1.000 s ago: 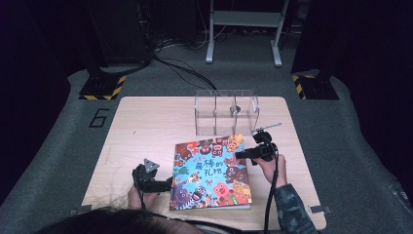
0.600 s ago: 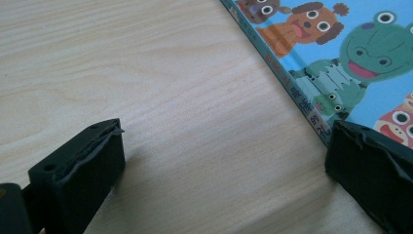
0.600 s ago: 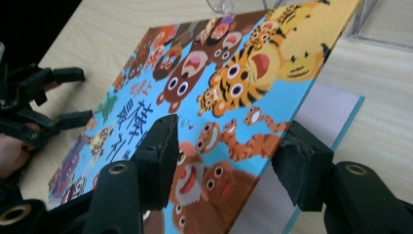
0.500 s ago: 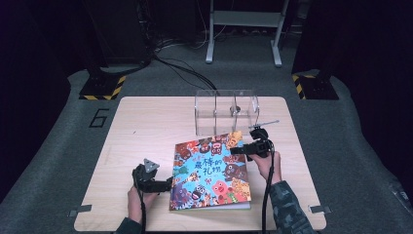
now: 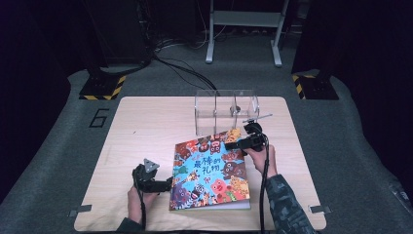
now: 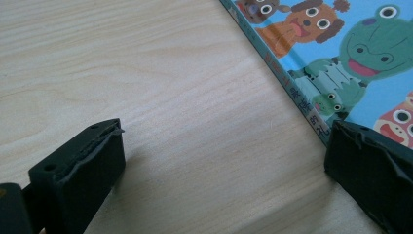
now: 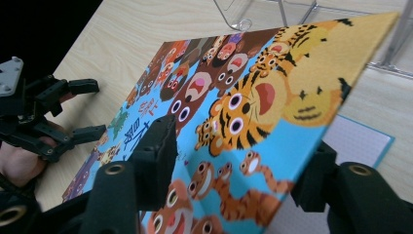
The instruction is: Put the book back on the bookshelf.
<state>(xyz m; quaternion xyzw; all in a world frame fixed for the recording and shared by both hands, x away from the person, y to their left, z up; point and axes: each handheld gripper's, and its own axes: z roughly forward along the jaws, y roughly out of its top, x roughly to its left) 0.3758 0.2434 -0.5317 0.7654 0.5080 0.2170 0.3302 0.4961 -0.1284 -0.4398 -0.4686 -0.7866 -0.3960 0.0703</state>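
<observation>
Pale wooden table (image 5: pixel 146 122) carries a cartoon-animal picture book (image 5: pixel 209 170), its front cover now raised off the first page, so the opening is under way. Behind it, a clear divided box (image 5: pixel 226 109) holds one small dark object. Right gripper (image 5: pixel 233 145) pinches the cover's edge; left gripper (image 5: pixel 168 184) rests spread at the spine.

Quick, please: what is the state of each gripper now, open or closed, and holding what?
Left gripper: open, holding nothing; one jaw rests at the spine edge of the picture book.
Right gripper: closed on the book's front cover, lifting it.
</observation>
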